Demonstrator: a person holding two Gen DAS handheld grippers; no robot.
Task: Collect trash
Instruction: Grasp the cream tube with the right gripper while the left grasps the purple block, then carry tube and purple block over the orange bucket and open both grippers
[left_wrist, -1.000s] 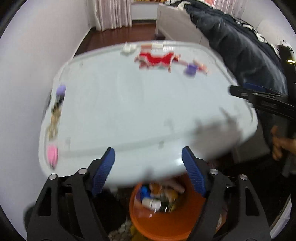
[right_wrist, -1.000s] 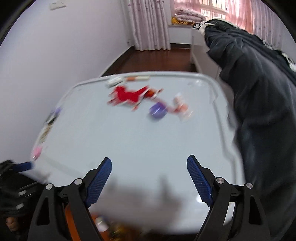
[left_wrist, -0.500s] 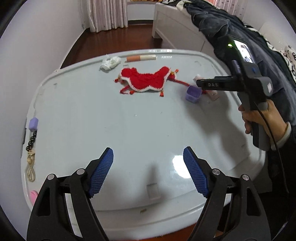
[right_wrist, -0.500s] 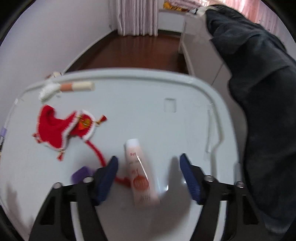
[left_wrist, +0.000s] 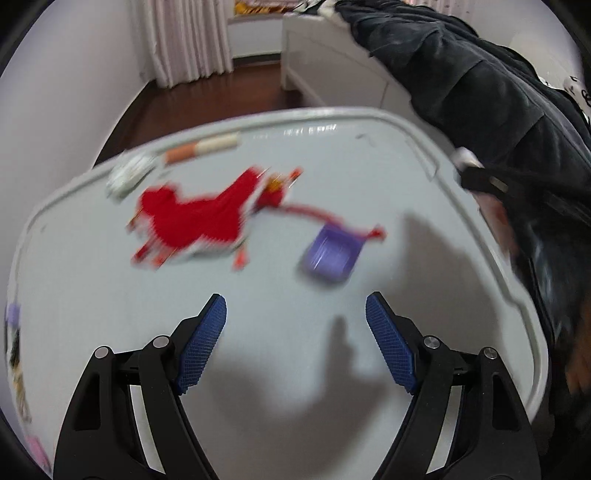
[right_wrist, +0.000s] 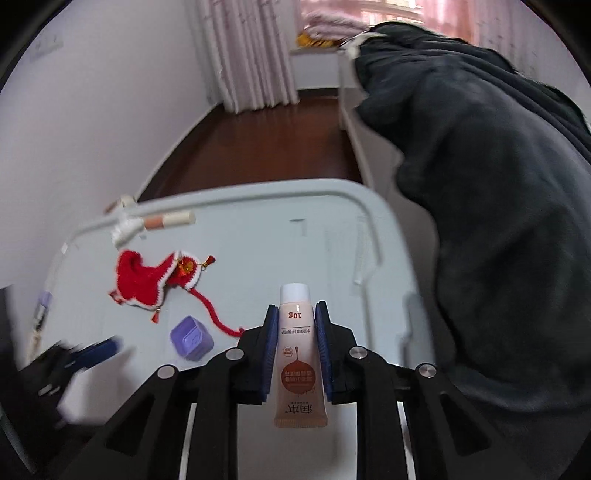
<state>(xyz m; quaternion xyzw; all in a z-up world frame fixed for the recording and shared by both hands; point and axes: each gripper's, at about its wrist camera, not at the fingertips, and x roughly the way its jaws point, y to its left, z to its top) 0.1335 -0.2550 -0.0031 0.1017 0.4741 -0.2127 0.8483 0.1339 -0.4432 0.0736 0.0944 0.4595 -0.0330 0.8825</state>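
My right gripper is shut on a small pink cream tube with a white cap and holds it above the pale table. My left gripper is open and empty, low over the table. Just ahead of it and to the right sits a small purple box, also in the right wrist view. A red knitted ornament with a red cord lies further back, also in the right wrist view. The left gripper's blue fingertip shows blurred at lower left.
A pink-and-cream stick and a crumpled white scrap lie at the table's far edge. Small trinkets lie along the left edge. A bed with a dark blanket stands close on the right. Wooden floor and curtains are behind.
My right gripper closed on the cream tube and lifted it off the table. My left gripper moved forward over the table toward the purple box.
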